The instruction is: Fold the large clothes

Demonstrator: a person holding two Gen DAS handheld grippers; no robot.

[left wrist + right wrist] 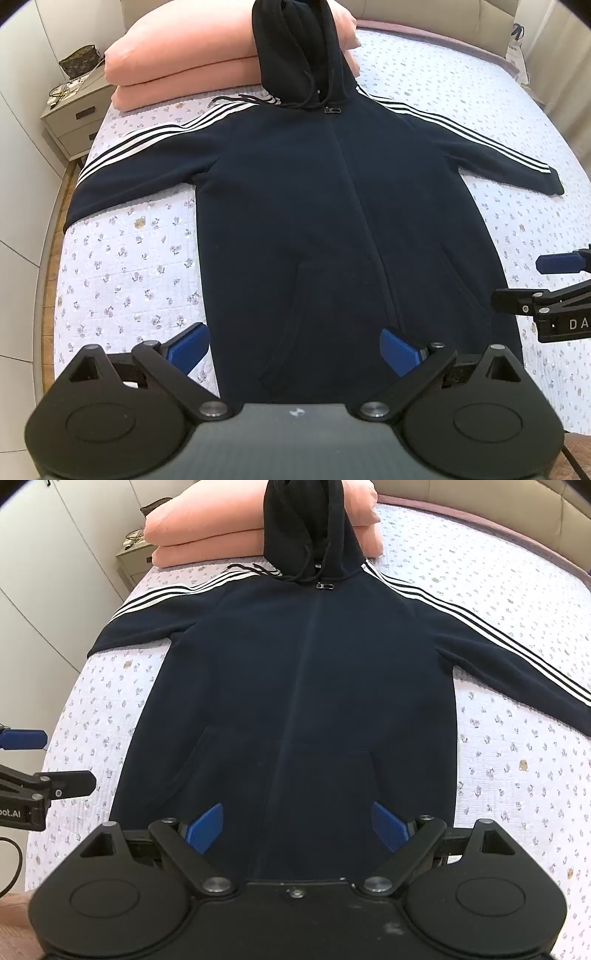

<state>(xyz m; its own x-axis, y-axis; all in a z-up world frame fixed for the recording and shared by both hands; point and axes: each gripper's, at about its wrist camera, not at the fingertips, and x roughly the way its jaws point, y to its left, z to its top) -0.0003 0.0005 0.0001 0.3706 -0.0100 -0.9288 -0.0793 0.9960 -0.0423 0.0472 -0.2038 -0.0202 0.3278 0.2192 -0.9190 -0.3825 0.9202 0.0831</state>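
Observation:
A dark navy zip hoodie (332, 206) with white sleeve stripes lies flat, front up, on the bed, both sleeves spread out; it also shows in the right wrist view (306, 686). Its hood (295, 51) rests up against the pink pillows. My left gripper (295, 349) is open and empty, above the hem's left part. My right gripper (297, 827) is open and empty, above the hem's middle. The right gripper also shows at the right edge of the left wrist view (546, 284). The left gripper also shows at the left edge of the right wrist view (44, 760).
The bed has a white floral quilt (129, 266). Two stacked pink pillows (177, 70) lie at the head. A nightstand (74, 110) with a bag and cables stands at the left. A white wall runs along the left, and a headboard (480, 502) behind.

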